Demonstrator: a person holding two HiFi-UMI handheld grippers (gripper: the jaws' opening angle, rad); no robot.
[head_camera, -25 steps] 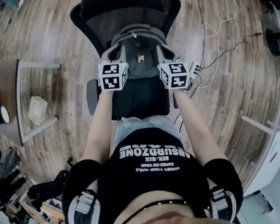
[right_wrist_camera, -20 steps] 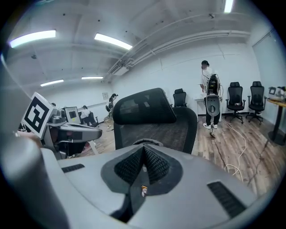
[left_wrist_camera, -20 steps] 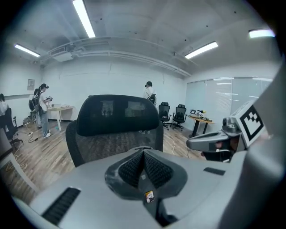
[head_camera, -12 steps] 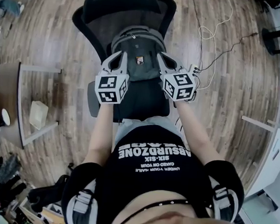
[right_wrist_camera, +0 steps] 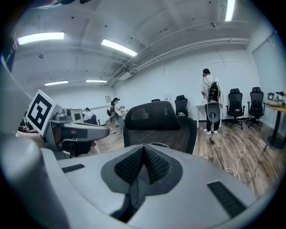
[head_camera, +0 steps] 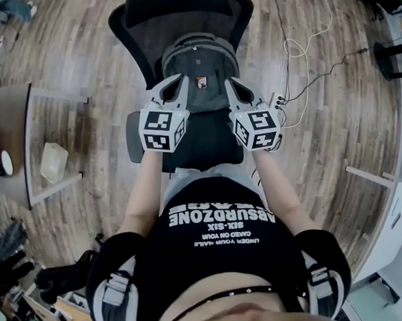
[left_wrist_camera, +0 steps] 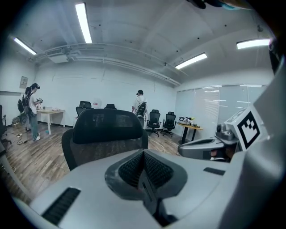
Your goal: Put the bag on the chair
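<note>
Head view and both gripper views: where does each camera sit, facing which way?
Head view: on the person's head, looking steeply down at backpack and office chair; arms, torso, left gripper, right gripper show.
Left gripper view: on the left gripper, along shut jaws pinching a dark strap, facing the chair; right gripper at right.
Right gripper view: mirrored, jaws on a grey strap; left gripper at left.
Shared: all show the chair.

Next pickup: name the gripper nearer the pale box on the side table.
Left. The left gripper is on the side of the bag facing the box; the right gripper is beyond the bag.
</note>
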